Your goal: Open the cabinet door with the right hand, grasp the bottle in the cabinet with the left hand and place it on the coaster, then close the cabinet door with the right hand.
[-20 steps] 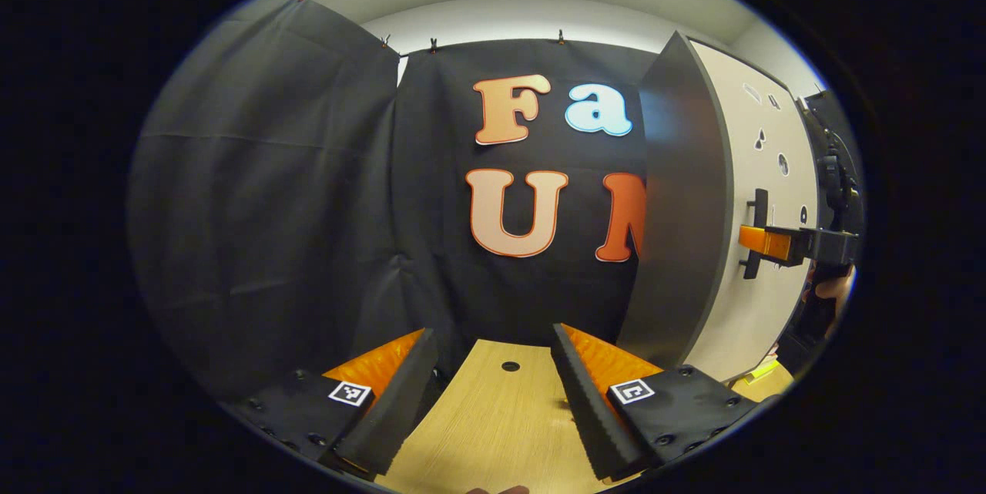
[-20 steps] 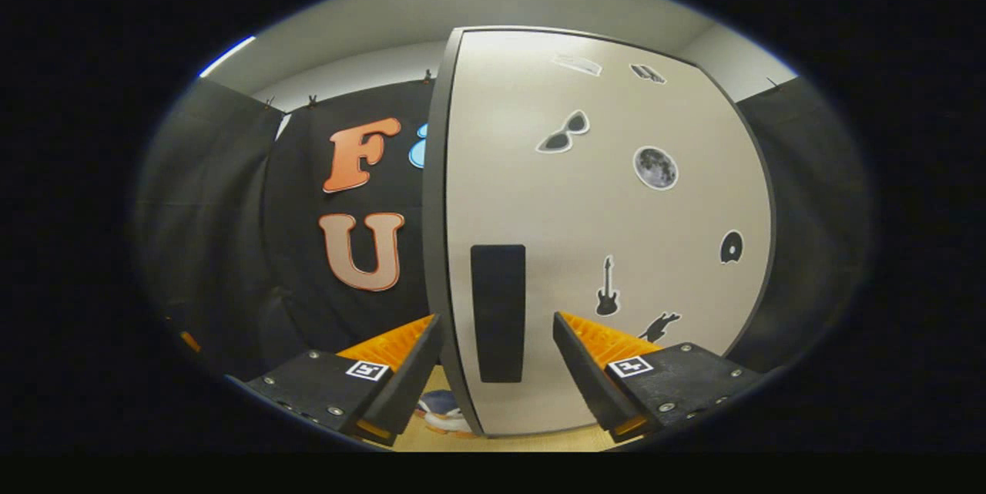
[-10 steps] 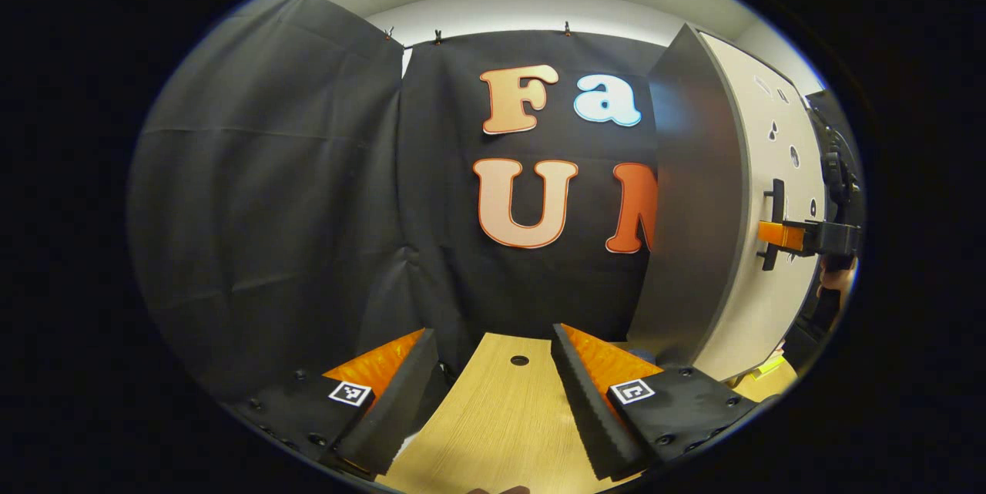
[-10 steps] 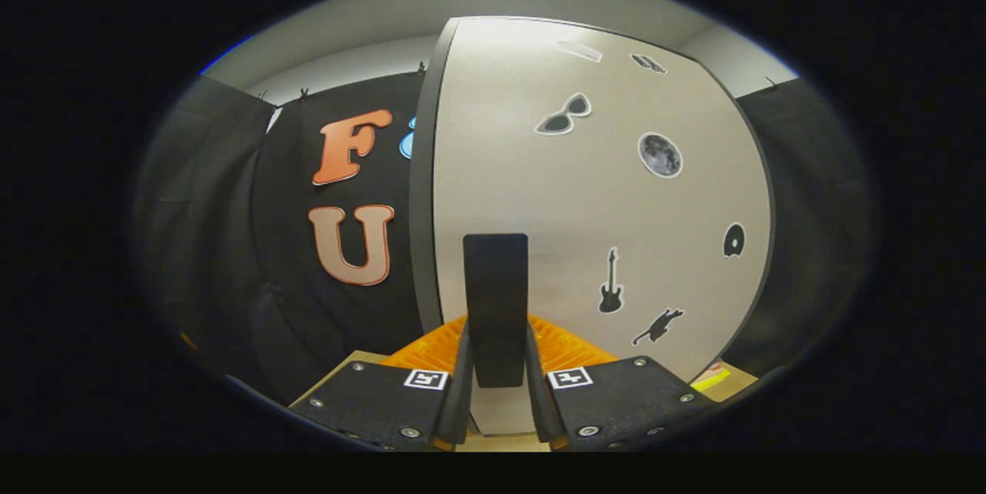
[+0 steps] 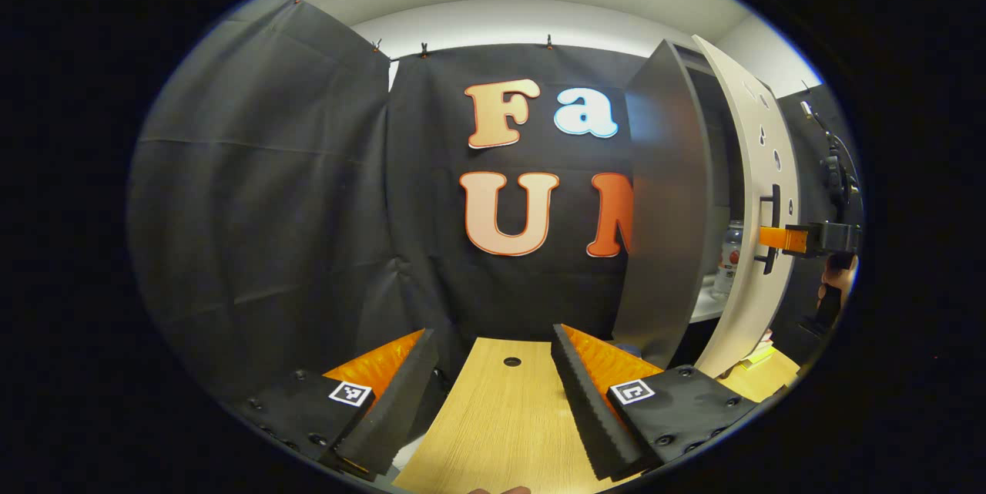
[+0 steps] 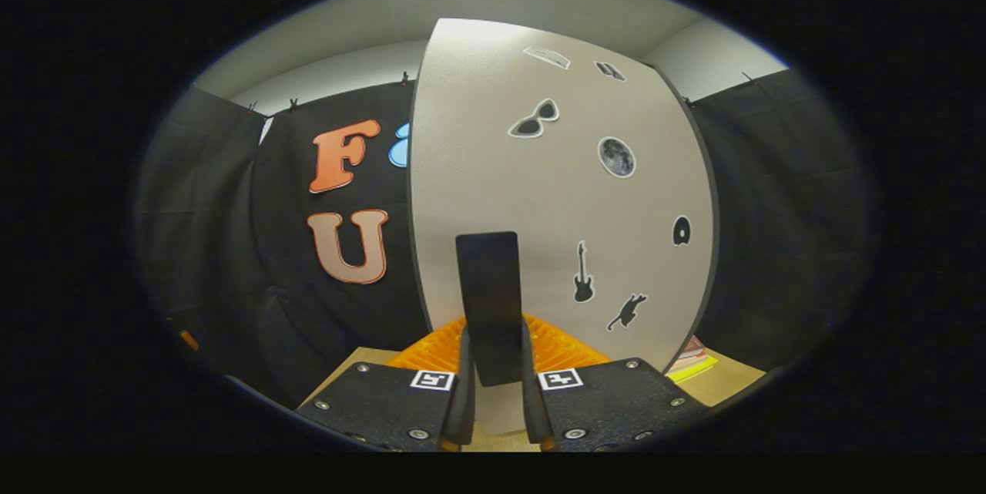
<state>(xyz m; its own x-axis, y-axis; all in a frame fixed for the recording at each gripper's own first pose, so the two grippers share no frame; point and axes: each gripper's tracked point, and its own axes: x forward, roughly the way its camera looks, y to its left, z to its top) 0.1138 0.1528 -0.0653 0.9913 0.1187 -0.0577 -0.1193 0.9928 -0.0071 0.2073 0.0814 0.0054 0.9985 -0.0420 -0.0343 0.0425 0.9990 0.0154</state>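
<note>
The bench (image 5: 501, 417) is light wood with a fine grain and a matt finish. The door (image 6: 555, 201) is smooth, matt beige board, and its handle (image 6: 487, 301) is matt black. The tongs (image 5: 493, 394) have black, rough, ribbed pads (image 5: 585, 409). The bottle (image 5: 728, 259) is perhaps clear plastic.

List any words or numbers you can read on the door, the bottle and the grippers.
Door: no words; its stickers are pictures only.
Bottle: label too small and blurred to read.
Left gripper, open: a square code tag on each finger, no letters.
Right gripper, shut on the handle: the same kind of tag, no letters.
</note>
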